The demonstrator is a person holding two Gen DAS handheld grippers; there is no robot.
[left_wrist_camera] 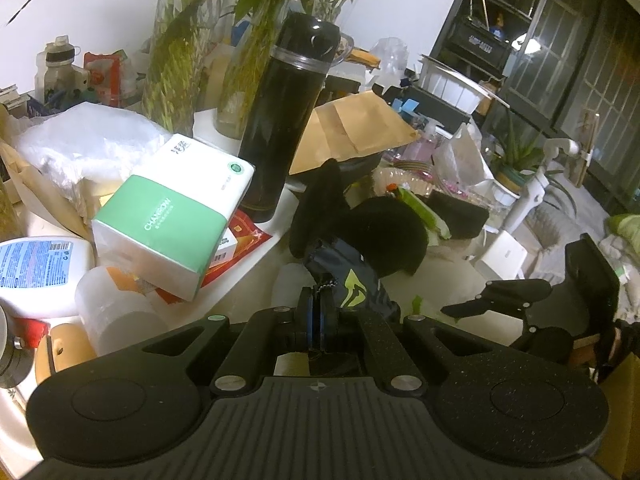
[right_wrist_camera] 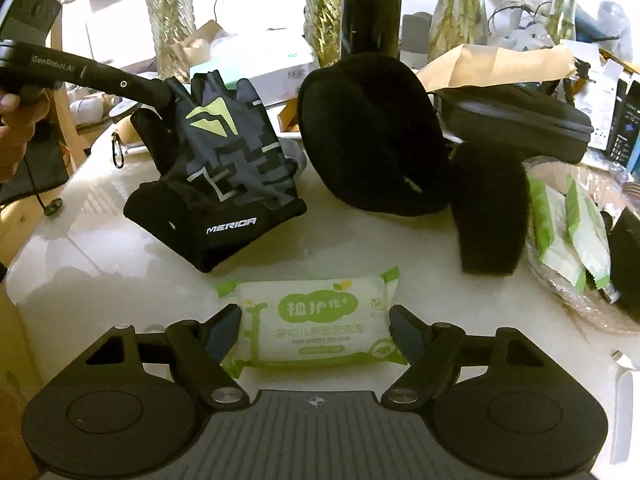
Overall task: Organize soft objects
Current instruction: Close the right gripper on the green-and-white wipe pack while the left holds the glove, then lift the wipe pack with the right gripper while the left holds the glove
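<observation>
**Glove pinched on the left, soap packet framed on the right**

At the far left of your right wrist view, your hand [right_wrist_camera: 10, 120] grips the handle of the left gripper [right_wrist_camera: 170, 96], whose arm reaches across to the cycling glove [right_wrist_camera: 224, 160]. Its jaws are pressed together on the finger end of that glove, a black and grey fingerless one with a lime chevron and MERIDA printed at the cuff. The glove hangs from the pinch with its cuff resting on the pale tabletop [right_wrist_camera: 80, 248].

Your left wrist view shows the same grip from behind: the left gripper's pads meet on the glove fabric, with a green and white tissue pack [left_wrist_camera: 172, 216] to the left and a tall black flask [left_wrist_camera: 288, 116] behind.

Moving right, black fleece earmuffs [right_wrist_camera: 376, 136] lie just beyond the glove, one pad [right_wrist_camera: 492, 208] standing on edge to their right. A black zip case [right_wrist_camera: 516, 116] sits behind them, touching a brown paper envelope [right_wrist_camera: 496, 64].

Nearest you, the baby laundry soap packet [right_wrist_camera: 316, 324] lies flat between the fingers of your right gripper [right_wrist_camera: 316, 334]. Those jaws stand fairly wide, one pad at each end of the packet; whether they actually touch it, you cannot tell.

At the far right, green and white sachets [right_wrist_camera: 568, 224] sit in a woven basket [right_wrist_camera: 580, 312].
</observation>
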